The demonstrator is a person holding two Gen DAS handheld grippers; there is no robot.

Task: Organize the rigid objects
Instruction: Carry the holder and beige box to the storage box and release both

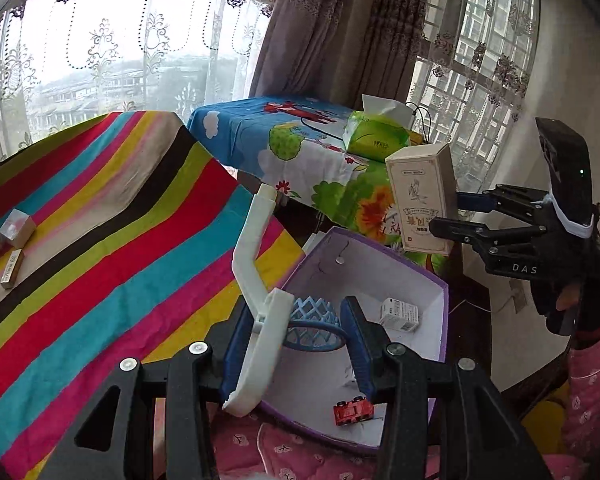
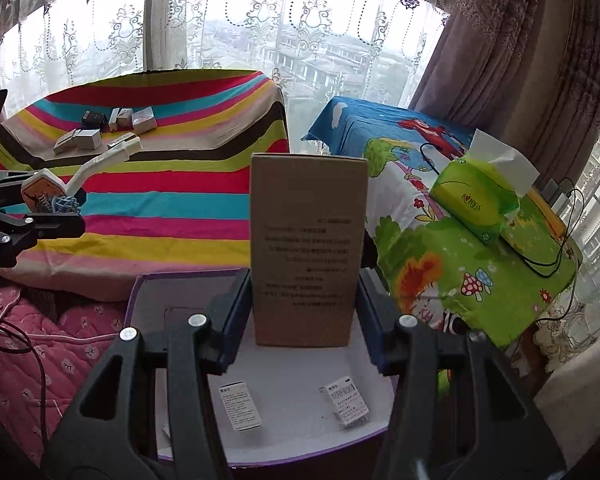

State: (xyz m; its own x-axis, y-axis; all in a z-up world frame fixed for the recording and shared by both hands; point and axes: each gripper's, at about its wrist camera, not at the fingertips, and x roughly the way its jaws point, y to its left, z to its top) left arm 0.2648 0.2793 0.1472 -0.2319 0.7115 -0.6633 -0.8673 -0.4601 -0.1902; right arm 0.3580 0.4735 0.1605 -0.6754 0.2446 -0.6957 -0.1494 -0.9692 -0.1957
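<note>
Both claws are loaded and sit over the purple-rimmed storage box (image 1: 440, 292), whose white floor lies directly below and ahead of each set of fingers.

1. Surroundings. A striped cloth (image 1: 112, 240) covers the surface to my left; several small cartons (image 2: 112, 128) remain on it, well apart from the box. A cartoon-print cloth (image 2: 440, 260) covers the surface to my right and carries a green tissue pack (image 2: 476, 196).

2. Right claw (image 2: 306, 300). Its jaws are clamped on the tall beige carton (image 2: 308, 248), one pad on each narrow side near the carton's lower end. The carton's long axis runs upright, roughly in line with my fingers. Its base hangs above the box floor, between two small white cartons (image 2: 240, 406) already lying there.

3. Left claw (image 1: 296, 340). Its jaws hold a white toy basketball hoop (image 1: 260, 320) with a blue net (image 1: 314, 316). The hoop's white arm extends up and away from the fingers, so its long axis is steep and tilted.

4. Box contents under the left claw: a red toy car (image 1: 354, 410) and one small white carton.

5. Governing relation. Both held items are above the open box; I judge the right claw nearer to a clear patch of floor, so the carton should descend first.
</note>
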